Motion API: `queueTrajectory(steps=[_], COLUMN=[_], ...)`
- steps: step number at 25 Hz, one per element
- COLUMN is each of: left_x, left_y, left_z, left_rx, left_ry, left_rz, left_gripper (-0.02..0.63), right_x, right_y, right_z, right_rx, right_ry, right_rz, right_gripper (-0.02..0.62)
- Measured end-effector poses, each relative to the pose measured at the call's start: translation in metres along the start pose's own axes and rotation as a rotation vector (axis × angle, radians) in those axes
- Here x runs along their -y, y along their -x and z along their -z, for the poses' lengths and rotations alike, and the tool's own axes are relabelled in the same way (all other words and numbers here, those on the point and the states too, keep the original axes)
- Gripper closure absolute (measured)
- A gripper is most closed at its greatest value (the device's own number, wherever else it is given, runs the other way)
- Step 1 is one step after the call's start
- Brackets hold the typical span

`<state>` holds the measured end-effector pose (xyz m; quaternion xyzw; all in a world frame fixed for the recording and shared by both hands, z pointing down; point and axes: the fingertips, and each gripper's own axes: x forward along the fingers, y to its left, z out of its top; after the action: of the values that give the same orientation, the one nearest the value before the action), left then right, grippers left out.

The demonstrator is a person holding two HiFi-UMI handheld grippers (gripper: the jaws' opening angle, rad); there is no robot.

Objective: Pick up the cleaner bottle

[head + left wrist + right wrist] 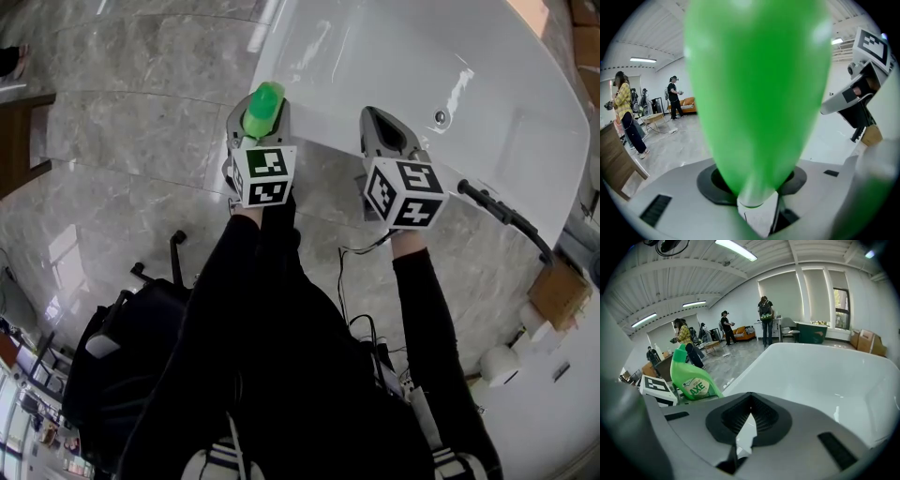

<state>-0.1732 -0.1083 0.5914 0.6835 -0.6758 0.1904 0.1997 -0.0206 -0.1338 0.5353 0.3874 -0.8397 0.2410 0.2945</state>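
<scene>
The green cleaner bottle stands upright at the near rim of a white bathtub. My left gripper is shut on the bottle, a jaw on each side of its body. In the left gripper view the bottle fills the middle and sits down in the dark pad recess of the left gripper. In the right gripper view its label shows at the left. My right gripper hangs over the tub rim to the right of the bottle. Its jaws are together and hold nothing.
The tub's inside slopes away ahead and to the right. A black handle juts out at the tub's right end, with a cardboard box beside it. A black bag lies on the marble floor. People stand far back in the room.
</scene>
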Motion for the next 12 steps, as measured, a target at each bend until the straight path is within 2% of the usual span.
queueTrajectory(steps=[5,12], left_x=[0.006,0.013], left_y=[0.009,0.02], left_z=[-0.009,-0.033], left_rx=[0.02,0.034], left_ry=[-0.034,-0.079], left_rz=[0.04,0.14], left_gripper=[0.41,0.41], right_x=[-0.001,0.0], right_y=[0.001,0.01], right_z=[-0.003,-0.008], right_rx=[0.011,0.029], right_ry=[-0.001,-0.018], right_rz=[0.004,0.03], right_gripper=[0.594,0.594])
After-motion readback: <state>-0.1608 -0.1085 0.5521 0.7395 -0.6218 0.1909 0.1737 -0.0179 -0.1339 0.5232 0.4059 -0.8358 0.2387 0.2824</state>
